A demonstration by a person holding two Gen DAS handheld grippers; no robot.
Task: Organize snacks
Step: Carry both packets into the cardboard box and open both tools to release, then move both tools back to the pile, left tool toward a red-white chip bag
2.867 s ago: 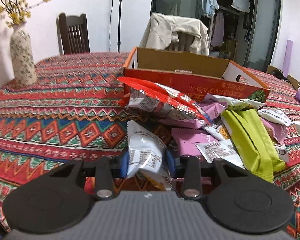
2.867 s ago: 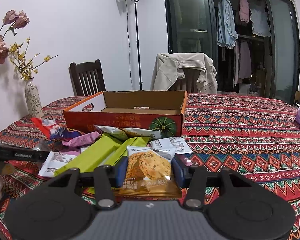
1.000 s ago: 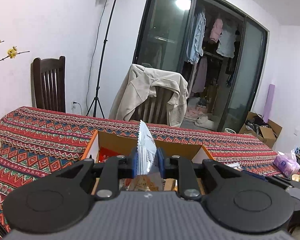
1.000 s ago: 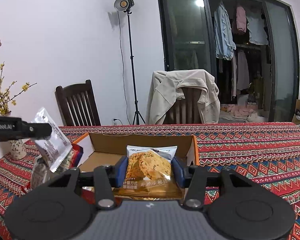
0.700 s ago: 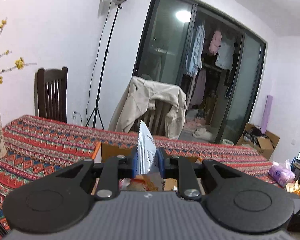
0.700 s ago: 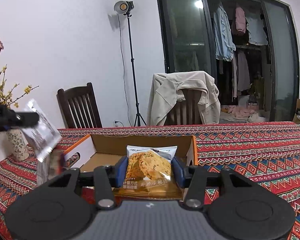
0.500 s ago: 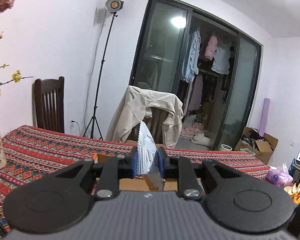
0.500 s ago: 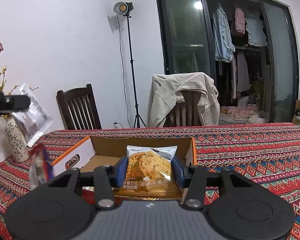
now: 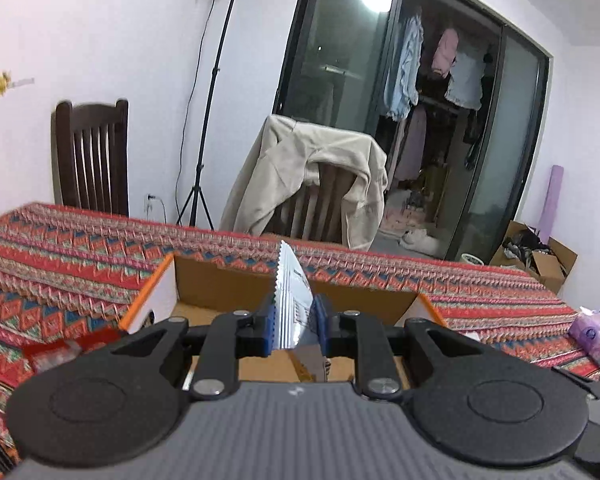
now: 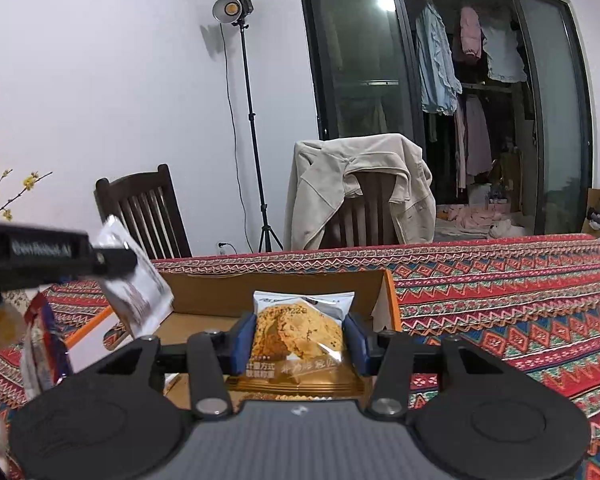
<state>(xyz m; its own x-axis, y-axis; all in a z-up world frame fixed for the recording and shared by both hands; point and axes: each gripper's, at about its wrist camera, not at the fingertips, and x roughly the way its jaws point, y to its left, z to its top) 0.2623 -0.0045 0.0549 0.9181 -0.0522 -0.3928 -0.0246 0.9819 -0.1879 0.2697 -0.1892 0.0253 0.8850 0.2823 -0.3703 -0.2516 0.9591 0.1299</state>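
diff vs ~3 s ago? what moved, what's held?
Both packets have been lifted off the snack pile on the table and carried to above the open cardboard box. The left gripper stays clamped on the white packet, held edge-on; the right gripper still holds the cookie packet. Nothing released yet. Box, chairs and tablecloth unchanged.

left wrist: above box (image 9: pixel 292 288), facing wardrobe | right wrist: same, close | shared: box, draped chair (image 10: pixel 360 200)
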